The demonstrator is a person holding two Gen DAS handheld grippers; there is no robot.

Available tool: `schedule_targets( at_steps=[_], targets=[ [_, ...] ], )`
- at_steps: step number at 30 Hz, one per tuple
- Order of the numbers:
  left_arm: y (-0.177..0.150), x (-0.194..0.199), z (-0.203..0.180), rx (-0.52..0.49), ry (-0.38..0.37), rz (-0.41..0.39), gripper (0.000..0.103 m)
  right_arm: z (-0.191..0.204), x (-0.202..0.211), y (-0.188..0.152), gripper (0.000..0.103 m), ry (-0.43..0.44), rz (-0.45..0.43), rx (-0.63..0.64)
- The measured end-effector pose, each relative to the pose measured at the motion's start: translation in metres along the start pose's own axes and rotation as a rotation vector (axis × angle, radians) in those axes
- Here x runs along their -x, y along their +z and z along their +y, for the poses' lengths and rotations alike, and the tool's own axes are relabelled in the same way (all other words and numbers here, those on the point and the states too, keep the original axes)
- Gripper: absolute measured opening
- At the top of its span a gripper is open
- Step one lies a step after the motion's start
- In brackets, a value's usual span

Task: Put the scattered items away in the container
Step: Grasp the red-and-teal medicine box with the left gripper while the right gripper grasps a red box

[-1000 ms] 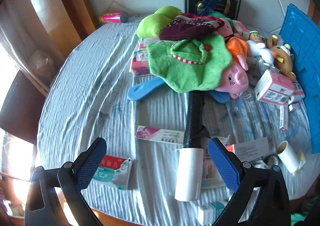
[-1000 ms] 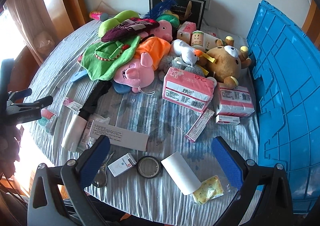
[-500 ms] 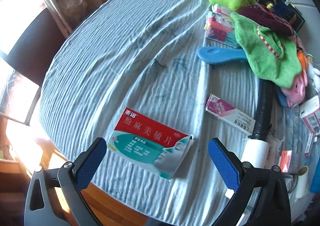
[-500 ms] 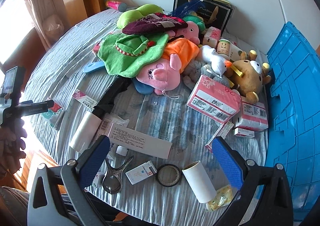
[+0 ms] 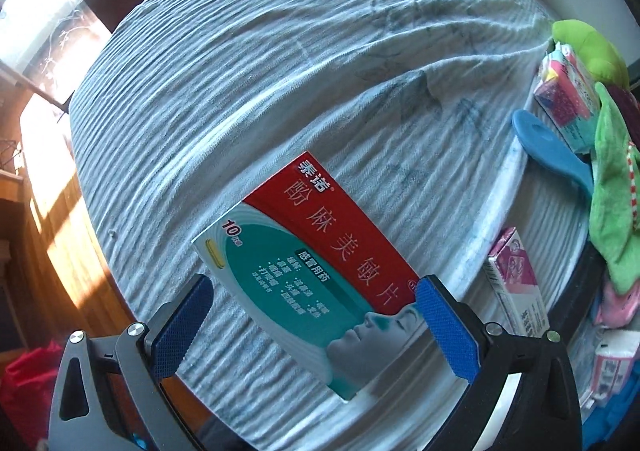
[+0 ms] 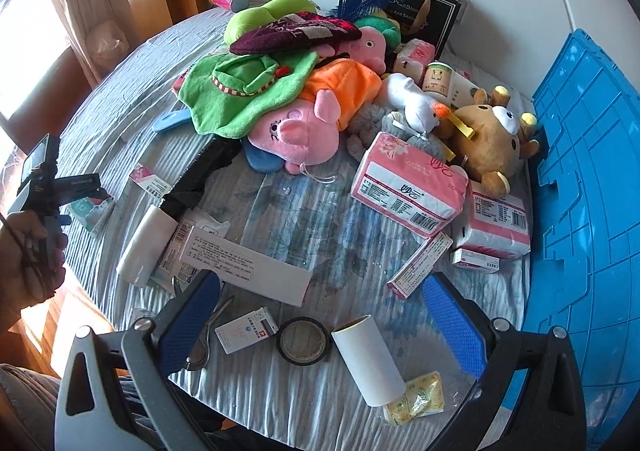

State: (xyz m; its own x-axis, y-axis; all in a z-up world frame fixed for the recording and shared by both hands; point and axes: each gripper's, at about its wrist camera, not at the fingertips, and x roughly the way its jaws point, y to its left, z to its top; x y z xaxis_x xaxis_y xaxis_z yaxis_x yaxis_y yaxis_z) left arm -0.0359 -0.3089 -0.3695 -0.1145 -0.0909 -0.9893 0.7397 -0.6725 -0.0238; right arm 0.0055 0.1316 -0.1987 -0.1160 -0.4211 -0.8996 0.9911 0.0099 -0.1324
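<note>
A red and teal medicine box lies flat near the table's left edge. My left gripper is open, its blue pads on either side of the box's near end, not closed on it; it also shows in the right wrist view over the same box. My right gripper is open and empty above a white roll, a round black lid and a small white box. The blue container stands at the right.
A pile of plush toys, a green cloth and tissue packs fills the table's middle and back. A black-handled lint roller, a long white box and scissors lie at the front. A blue brush lies right of the medicine box.
My left gripper has swung left and come down close over the medicine box, which now sits between its pads. My right gripper has drifted slightly closer to the front items.
</note>
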Motion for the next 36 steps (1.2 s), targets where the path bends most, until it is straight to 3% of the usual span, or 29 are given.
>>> schedule_targets(
  at_steps=[7, 10, 15, 21, 31, 35, 36],
  targets=[
    [0.003, -0.017, -0.010, 0.083, 0.060, 0.026, 0.101, -0.022, -0.006, -0.002, 0.103, 0.018, 0.011, 0.005],
    [0.003, -0.010, -0.017, 0.049, 0.068, -0.009, 0.085, -0.023, -0.014, -0.001, 0.103, 0.031, 0.019, 0.025],
    [0.003, -0.006, -0.016, 0.027, 0.061, -0.028, 0.080, -0.017, -0.026, 0.004, 0.103, 0.051, 0.021, 0.054],
    [0.004, 0.001, -0.008, 0.018, 0.042, -0.046, 0.080, 0.006, -0.038, 0.012, 0.103, 0.088, 0.017, 0.138],
    [0.004, 0.008, 0.005, 0.010, 0.005, -0.049, 0.080, 0.071, -0.080, 0.000, 0.103, 0.138, 0.057, 0.415],
    [0.009, 0.013, 0.007, 0.009, -0.007, -0.056, 0.080, 0.089, -0.103, -0.006, 0.063, 0.135, 0.099, 0.517],
    [0.015, 0.015, 0.003, 0.008, -0.009, -0.059, 0.080, 0.092, -0.109, -0.007, 0.060, 0.138, 0.109, 0.542]
  ],
)
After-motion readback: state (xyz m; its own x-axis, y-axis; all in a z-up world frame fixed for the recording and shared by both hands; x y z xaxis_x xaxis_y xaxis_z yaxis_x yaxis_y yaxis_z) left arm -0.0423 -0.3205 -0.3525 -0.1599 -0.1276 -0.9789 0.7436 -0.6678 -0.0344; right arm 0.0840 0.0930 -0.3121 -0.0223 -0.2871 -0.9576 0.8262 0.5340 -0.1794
